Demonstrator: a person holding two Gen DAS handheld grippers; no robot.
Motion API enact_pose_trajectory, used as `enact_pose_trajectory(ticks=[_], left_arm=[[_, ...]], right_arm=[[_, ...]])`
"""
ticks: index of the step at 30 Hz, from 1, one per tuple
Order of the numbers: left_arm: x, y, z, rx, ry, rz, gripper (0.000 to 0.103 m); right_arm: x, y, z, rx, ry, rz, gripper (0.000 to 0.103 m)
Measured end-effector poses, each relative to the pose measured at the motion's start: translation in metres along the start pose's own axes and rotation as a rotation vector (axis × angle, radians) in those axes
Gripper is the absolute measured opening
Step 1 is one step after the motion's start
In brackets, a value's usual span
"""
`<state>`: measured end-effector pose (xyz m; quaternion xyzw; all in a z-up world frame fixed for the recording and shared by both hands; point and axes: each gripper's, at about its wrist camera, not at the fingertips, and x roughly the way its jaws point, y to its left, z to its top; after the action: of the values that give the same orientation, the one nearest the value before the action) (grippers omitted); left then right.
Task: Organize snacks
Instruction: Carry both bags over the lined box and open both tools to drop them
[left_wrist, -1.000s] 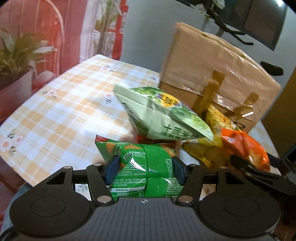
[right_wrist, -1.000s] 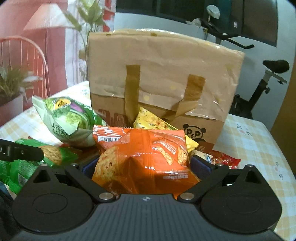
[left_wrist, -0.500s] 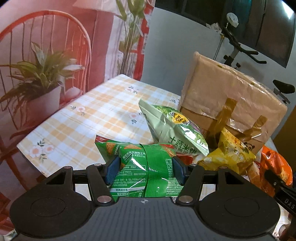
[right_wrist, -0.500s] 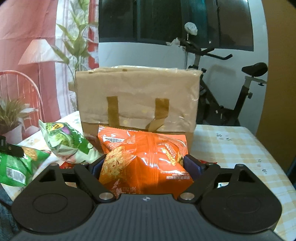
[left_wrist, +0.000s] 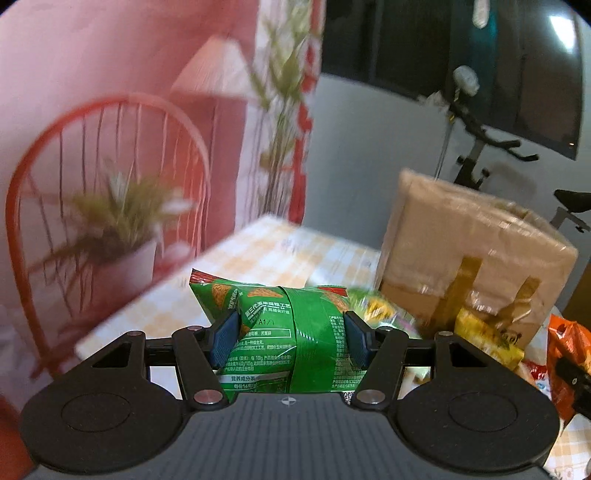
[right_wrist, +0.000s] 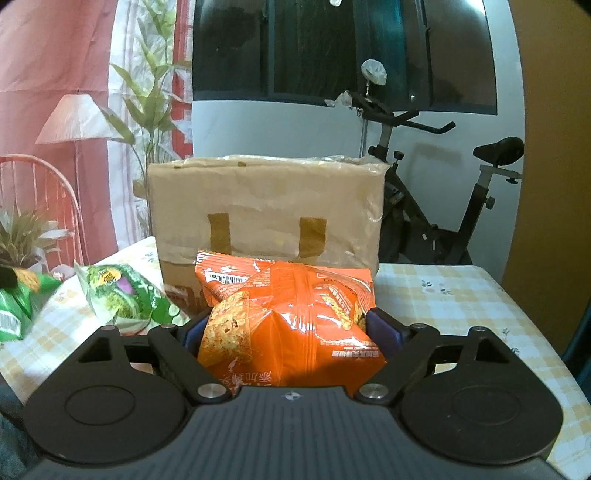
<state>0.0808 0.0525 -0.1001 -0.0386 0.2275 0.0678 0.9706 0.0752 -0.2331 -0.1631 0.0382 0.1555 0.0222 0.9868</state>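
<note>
We've got the green snack bag (left_wrist: 291, 332) pinched between the blue fingers (left_wrist: 224, 341) of the left gripper (left_wrist: 290, 338), held up off the desk (left_wrist: 258, 254), bag squeezed in at the waist where the pads bite. The orange snack bag (right_wrist: 291, 325) is clamped the same way in the right gripper (right_wrist: 291, 328), barcode corner up at top left, raised in front of the brown paper bag (right_wrist: 266, 206). That paper bag stands upright on the checked desk with two taped handle strips on its front. Left of it, in the right wrist view, a pale green veggie-print snack bag (right_wrist: 122, 291) lies on the desk. In the left wrist view a yellow snack bag (left_wrist: 487, 341) leans at the paper bag's base; that view is motion-blurred. Behind the desk we see an exercise bike (right_wrist: 436, 206), a dark window (right_wrist: 332, 51), a pink curtain with a lamp print (right_wrist: 74, 118), and a potted plant (left_wrist: 118, 229) beside a red chair (left_wrist: 110, 122).
</note>
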Motion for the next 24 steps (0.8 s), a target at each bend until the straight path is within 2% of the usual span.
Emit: enact_pose_trajectory(ticks=[5,10,18,21,24], left_arm=[[-0.006,-0.017,0.027,0.052,-0.123,-0.072,0.064],[-0.001,-0.041,0.056,0.096,-0.195,-0.185,0.064],[0.036,-0.085,0.102,0.124,-0.216,-0.363,0.064],[0.052,-0.100,0.111,0.160,-0.242,-0.386,0.064],[0.075,-0.119,0.126,0.167,-0.223,-0.398,0.064]], right_arm=[[-0.007,-0.006,0.020,-0.023,-0.080,-0.002,0.087],[-0.006,-0.010,0.046,-0.043,-0.145,0.023,0.087],[0.013,-0.014,0.093,-0.092,-0.247,0.049,0.087],[0.029,-0.019,0.107,-0.105,-0.271,0.060,0.087],[0.054,-0.020,0.118,-0.142,-0.277,0.051,0.087]])
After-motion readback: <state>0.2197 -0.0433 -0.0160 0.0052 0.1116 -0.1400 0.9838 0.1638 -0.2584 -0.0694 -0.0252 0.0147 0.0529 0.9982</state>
